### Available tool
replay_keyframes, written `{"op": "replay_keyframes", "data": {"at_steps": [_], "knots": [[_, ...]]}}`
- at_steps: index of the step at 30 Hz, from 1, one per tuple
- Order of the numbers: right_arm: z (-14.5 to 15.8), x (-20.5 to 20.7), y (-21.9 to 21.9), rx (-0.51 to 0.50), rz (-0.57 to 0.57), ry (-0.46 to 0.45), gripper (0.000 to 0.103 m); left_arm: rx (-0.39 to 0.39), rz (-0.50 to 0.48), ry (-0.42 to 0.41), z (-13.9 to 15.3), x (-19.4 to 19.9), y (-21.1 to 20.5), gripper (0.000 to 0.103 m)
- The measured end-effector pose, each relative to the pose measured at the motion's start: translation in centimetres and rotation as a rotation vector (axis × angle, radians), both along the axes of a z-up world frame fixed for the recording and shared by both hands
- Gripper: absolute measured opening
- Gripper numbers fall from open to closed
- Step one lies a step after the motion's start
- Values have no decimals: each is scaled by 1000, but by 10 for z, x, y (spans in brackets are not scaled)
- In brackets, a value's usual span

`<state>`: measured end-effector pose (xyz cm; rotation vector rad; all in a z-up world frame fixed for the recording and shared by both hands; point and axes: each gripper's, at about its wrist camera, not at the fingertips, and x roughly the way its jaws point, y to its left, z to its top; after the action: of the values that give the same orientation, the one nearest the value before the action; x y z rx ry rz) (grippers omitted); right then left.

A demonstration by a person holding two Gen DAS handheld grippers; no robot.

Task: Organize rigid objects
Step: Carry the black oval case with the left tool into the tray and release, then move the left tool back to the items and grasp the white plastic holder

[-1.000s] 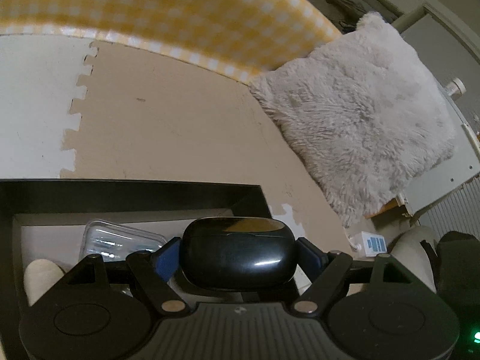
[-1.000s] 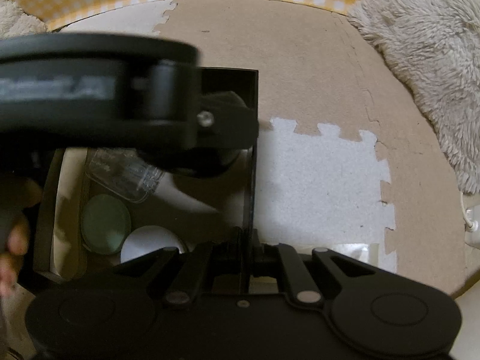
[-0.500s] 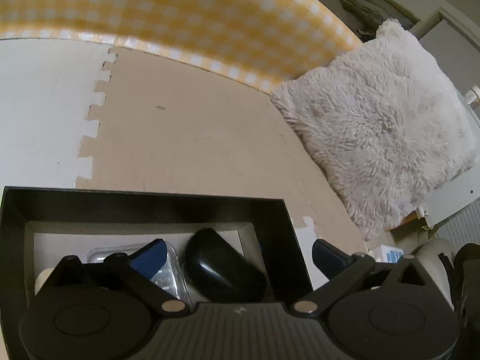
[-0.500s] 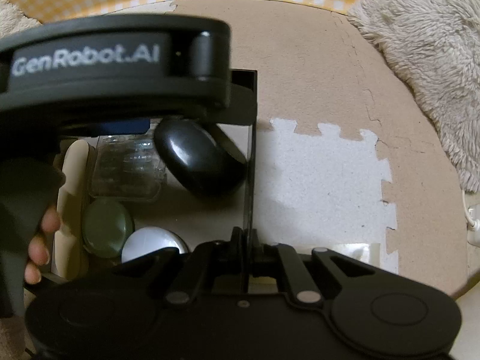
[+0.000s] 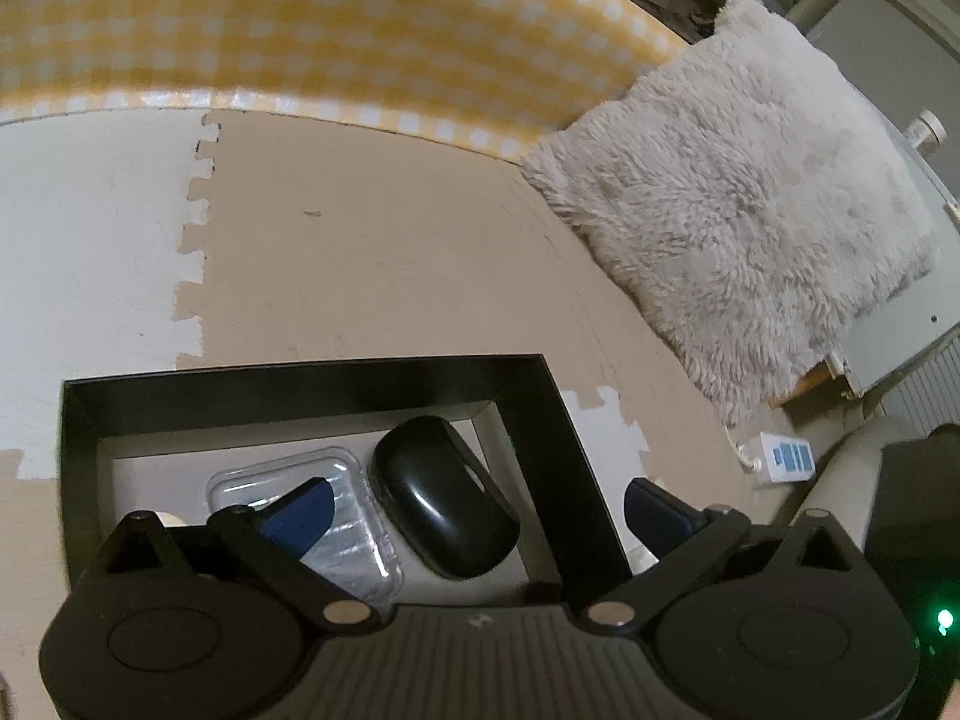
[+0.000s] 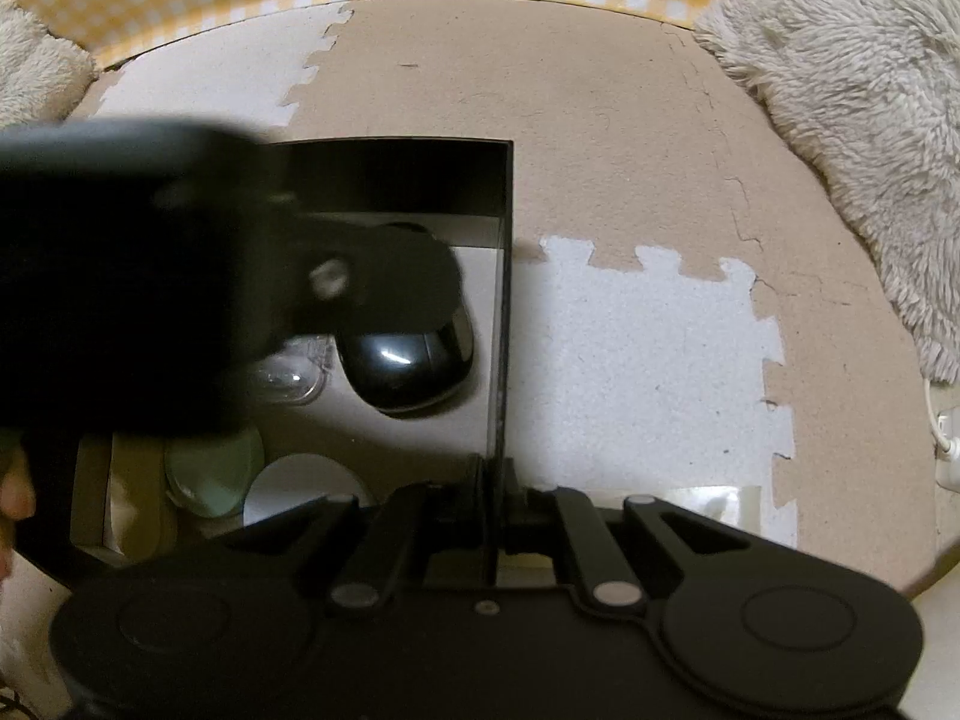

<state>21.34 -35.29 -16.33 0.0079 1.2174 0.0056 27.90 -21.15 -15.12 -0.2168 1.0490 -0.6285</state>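
Foam puzzle mats (image 5: 372, 264) in beige and white cover the floor, with a yellow checked cloth (image 5: 300, 30) along the far edge and a shaggy grey cushion (image 5: 750, 192) off to the right of the black box (image 5: 540, 414). Left wrist view first: the left gripper (image 5: 474, 507) hangs over the box with its jaws spread wide, having just been opening, and nothing is pinched between them. One blue-padded finger (image 5: 297, 519) sits over the clear plastic case (image 5: 354, 534) inside the box, the other is outside the box's right wall. The glossy black case (image 5: 441, 495) lies on the box floor against that right wall, just beside the clear case and free of both fingers. A white power strip (image 5: 780, 456) lies on the mat to the right of the box.

Over to the right wrist view: the right gripper (image 6: 497, 483) is clamped tight on the box's right wall (image 6: 503, 312), the thin black edge running straight between its fingers. Inside the box the black case (image 6: 408, 369) shows a highlight, partly under the blurred body of the left gripper (image 6: 138, 276). Nearer the camera in the box sit a pale green round lid (image 6: 213, 471) and a white disc (image 6: 300, 489). A fingertip (image 6: 15, 483) peeks in at the left edge.
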Motion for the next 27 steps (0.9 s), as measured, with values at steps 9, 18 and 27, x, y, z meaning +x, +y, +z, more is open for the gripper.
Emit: {"op": "replay_keyframes", "data": {"at_steps": [9, 18, 27], "knots": [[1, 1, 0, -3, 4, 0, 7, 64, -4, -39, 19, -7, 25, 102], [1, 0, 0, -6, 6, 0, 7, 104, -34, -72, 38, -19, 54, 103], [0, -1, -1, -13, 9, 0, 7, 137, -54, -108, 54, -33, 84, 103]]}}
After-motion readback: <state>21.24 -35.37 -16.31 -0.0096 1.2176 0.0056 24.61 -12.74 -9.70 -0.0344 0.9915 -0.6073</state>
